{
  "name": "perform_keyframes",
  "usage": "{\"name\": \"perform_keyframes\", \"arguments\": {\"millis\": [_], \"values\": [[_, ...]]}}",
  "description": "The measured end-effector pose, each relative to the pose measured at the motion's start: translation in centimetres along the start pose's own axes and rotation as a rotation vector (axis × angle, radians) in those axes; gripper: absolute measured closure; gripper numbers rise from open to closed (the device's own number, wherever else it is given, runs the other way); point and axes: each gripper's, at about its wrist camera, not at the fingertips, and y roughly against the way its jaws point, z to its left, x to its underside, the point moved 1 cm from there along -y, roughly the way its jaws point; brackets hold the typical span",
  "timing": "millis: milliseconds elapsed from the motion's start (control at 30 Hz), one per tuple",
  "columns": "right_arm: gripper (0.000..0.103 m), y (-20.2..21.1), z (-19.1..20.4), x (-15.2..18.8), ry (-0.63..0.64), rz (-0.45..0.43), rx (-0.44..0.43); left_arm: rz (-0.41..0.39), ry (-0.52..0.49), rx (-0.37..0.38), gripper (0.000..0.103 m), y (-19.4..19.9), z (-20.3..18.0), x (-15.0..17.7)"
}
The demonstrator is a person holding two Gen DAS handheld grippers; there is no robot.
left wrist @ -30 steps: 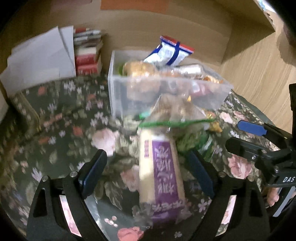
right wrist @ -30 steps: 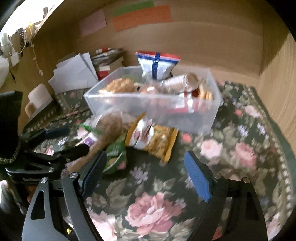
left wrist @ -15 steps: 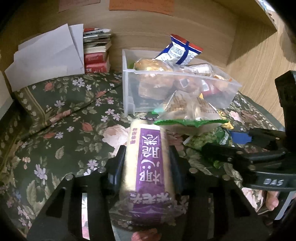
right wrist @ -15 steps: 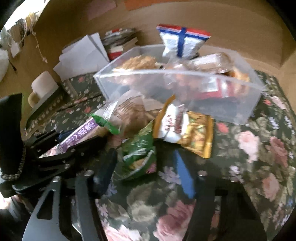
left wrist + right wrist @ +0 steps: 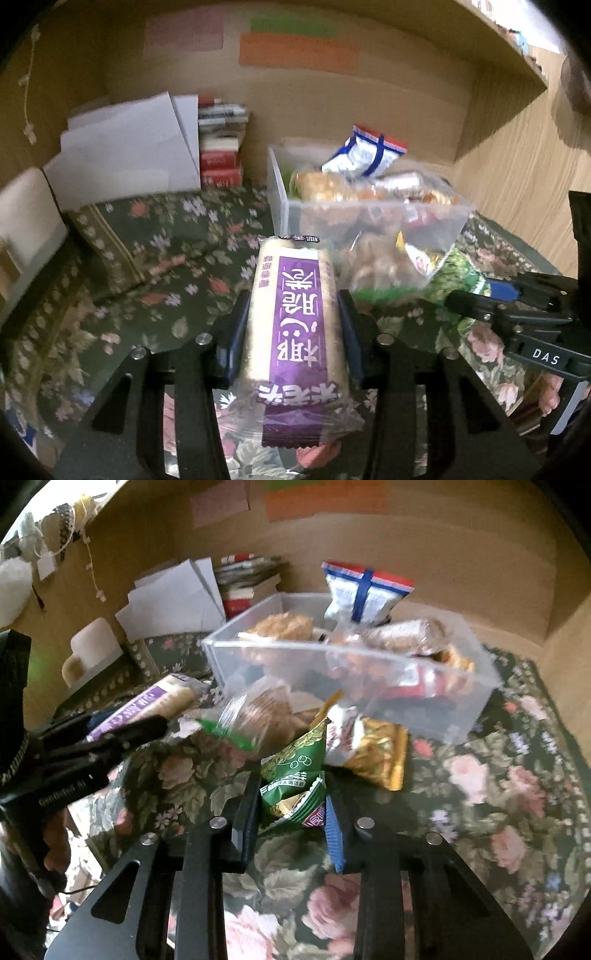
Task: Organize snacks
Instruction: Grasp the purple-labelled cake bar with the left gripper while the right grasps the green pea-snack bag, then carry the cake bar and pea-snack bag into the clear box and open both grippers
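Two packets are in my claws, and both must travel the same way: forward and up to the clear plastic bin [image 5: 369, 218]. My left gripper [image 5: 291, 321] is clamped on the purple-labelled rice cracker pack [image 5: 295, 317], long axis pointing straight ahead, bin ahead to the right. My right gripper [image 5: 291, 808] is closing on the green snack packet [image 5: 295, 779], pads against its crumpled sides; I judge this hand nearer the bin [image 5: 354, 686].

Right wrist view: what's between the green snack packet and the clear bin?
In the right wrist view, a gold-and-white snack bag lies between green snack packet and clear bin.
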Motion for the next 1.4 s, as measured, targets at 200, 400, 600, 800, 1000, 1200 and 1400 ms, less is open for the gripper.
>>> {"name": "perform_keyframes", "arguments": {"millis": [200,400,600,800,1000,1200,1400], "values": [[0.075,2.5,-0.6,-1.3,-0.002,-0.076,0.036,-0.059,-0.015,0.025,0.058,1.5,-0.6,-2.0],[0.075,3.7,-1.0,-3.0,0.006,-0.132,0.056,-0.096,-0.032,0.051,0.058,1.7,-1.6,-4.3],[0.075,4.2,-1.7,-4.7,0.0,-0.179,0.061,-0.116,-0.029,0.067,0.058,1.1,-1.9,-6.6],[0.075,3.7,-2.8,-6.5,0.012,-0.2,0.078,-0.124,-0.025,0.053,0.058,-0.6,-1.7,-8.7],[0.075,1.8,-4.4,-8.2,0.003,-0.184,0.088,-0.11,-0.013,0.047,0.058,-3.0,-1.3,-10.6],[0.075,-1.3,-6.1,-9.3,-0.043,-0.148,0.105,-0.085,-0.018,0.026,0.058,-6.0,-1.0,-11.7],[0.075,-3.3,-7.4,-9.6,-0.066,-0.12,0.128,-0.037,-0.046,0.008,0.058,-9.3,-1.1,-12.5]]}}
